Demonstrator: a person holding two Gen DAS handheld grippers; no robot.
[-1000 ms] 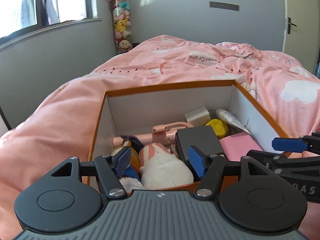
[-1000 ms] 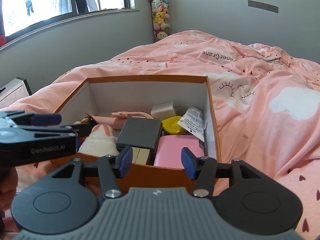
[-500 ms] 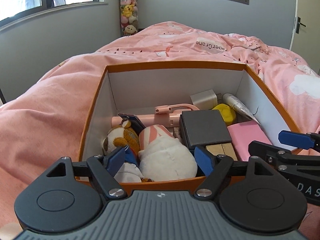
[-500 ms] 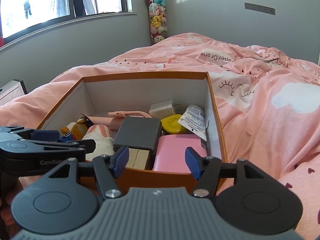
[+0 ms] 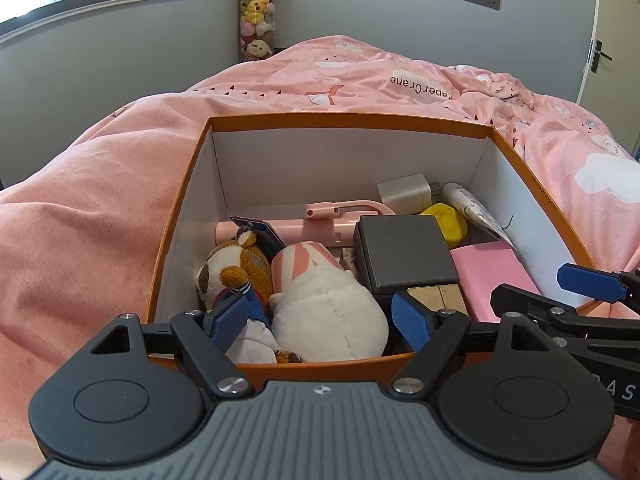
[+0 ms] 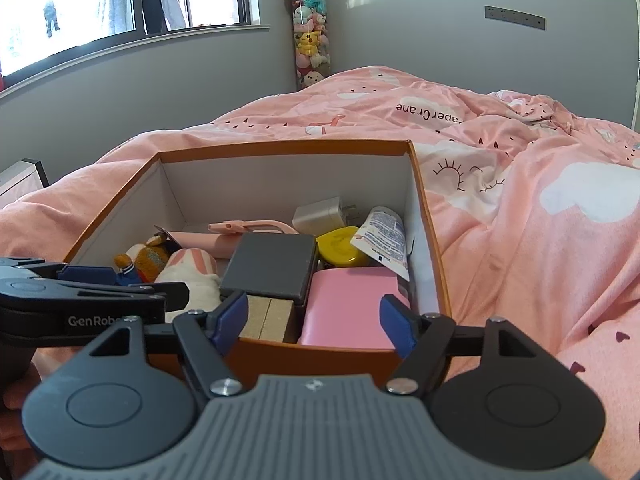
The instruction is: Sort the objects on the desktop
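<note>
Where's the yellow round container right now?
Inside the orange cardboard box, toward its back right: the yellow round container sits between the white charger plug and the pink flat case, beside the dark grey square box.

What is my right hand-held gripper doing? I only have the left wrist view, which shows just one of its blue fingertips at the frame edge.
Observer: The right hand-held gripper holds nothing. Its jaws are opening by the near wall of the orange box.
Operator: What sits straight ahead of it?
Observer: The pink case, framed between the fingertips and untouched.
Operator: And the tube beyond?
Observer: From this side the tube shows a blue printed label.
</note>
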